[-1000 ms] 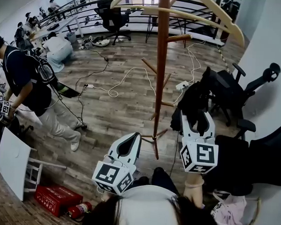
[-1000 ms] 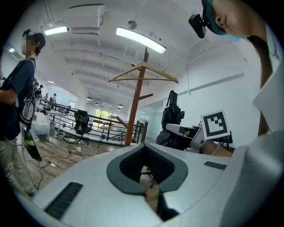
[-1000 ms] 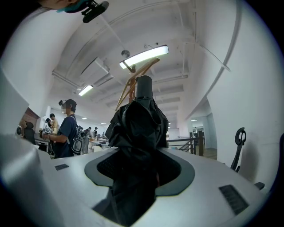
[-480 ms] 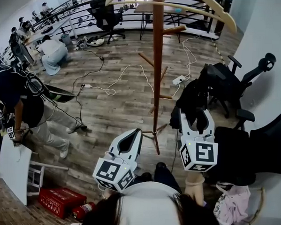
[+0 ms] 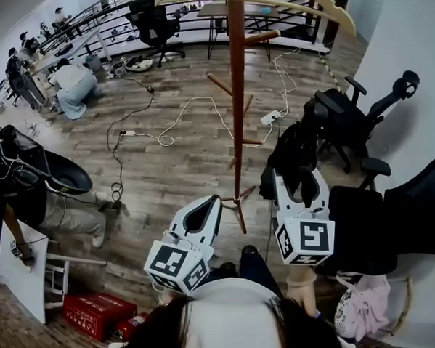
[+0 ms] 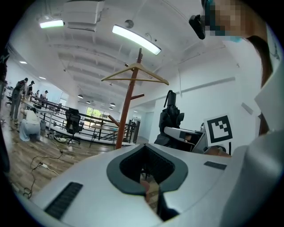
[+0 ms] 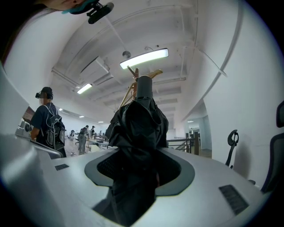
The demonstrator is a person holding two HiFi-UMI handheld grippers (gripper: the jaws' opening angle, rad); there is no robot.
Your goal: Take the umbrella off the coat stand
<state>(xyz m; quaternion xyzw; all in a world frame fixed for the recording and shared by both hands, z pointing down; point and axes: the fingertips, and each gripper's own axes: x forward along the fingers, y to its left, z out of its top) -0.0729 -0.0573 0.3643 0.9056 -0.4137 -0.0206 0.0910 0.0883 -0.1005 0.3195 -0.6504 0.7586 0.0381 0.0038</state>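
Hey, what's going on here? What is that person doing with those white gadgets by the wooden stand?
A person is working with two hand-held grippers beside a wooden coat stand. The right gripper is clamped on a folded black umbrella, held upright to the right of the stand and apparently clear of its pegs. The left gripper is closed and empty, near the stand's base. Other people are busy farther back in the room.

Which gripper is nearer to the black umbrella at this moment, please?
Right. The right gripper is clamped on the folded black umbrella, which stands between its jaws. The left gripper, shut and empty, sits across the coat stand's pole from it.
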